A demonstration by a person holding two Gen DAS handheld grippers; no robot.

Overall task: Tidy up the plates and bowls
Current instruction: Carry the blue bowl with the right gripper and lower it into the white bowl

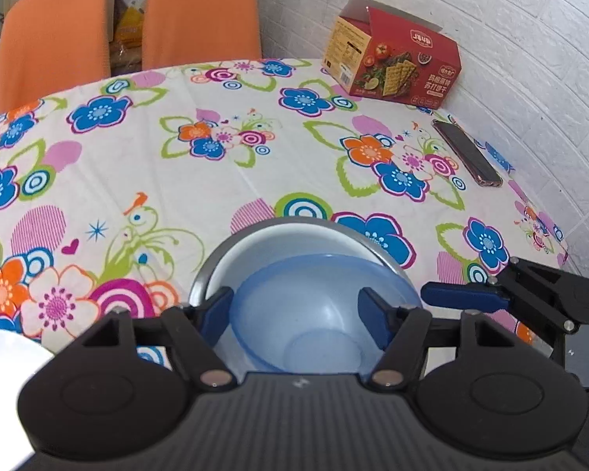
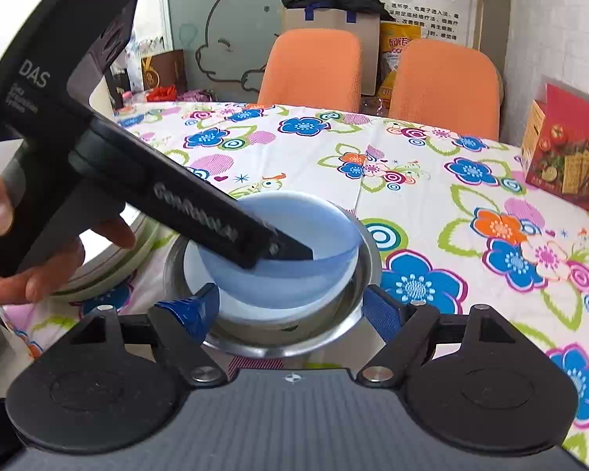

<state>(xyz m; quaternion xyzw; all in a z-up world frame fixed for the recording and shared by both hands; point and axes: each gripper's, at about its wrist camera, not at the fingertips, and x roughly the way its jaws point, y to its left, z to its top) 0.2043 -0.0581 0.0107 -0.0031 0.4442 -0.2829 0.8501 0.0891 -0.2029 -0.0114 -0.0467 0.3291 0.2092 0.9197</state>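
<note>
At the bottom centre of my left wrist view sits the translucent blue bowl [image 1: 318,306], nested in a white bowl [image 1: 271,247] inside a steel dish [image 1: 200,274] on the flowered tablecloth [image 1: 137,165]. My left gripper [image 1: 298,314] tilts down over it, fingers apart with the bowl's near wall between them, gripping nothing, and my right gripper [image 2: 290,306] hovers with jaws spread at the dish's near rim. My left hand [image 2: 31,271] is cut off at the right view's left edge, and farther off — upper right — a red cracker box [image 1: 392,62] stands.
</note>
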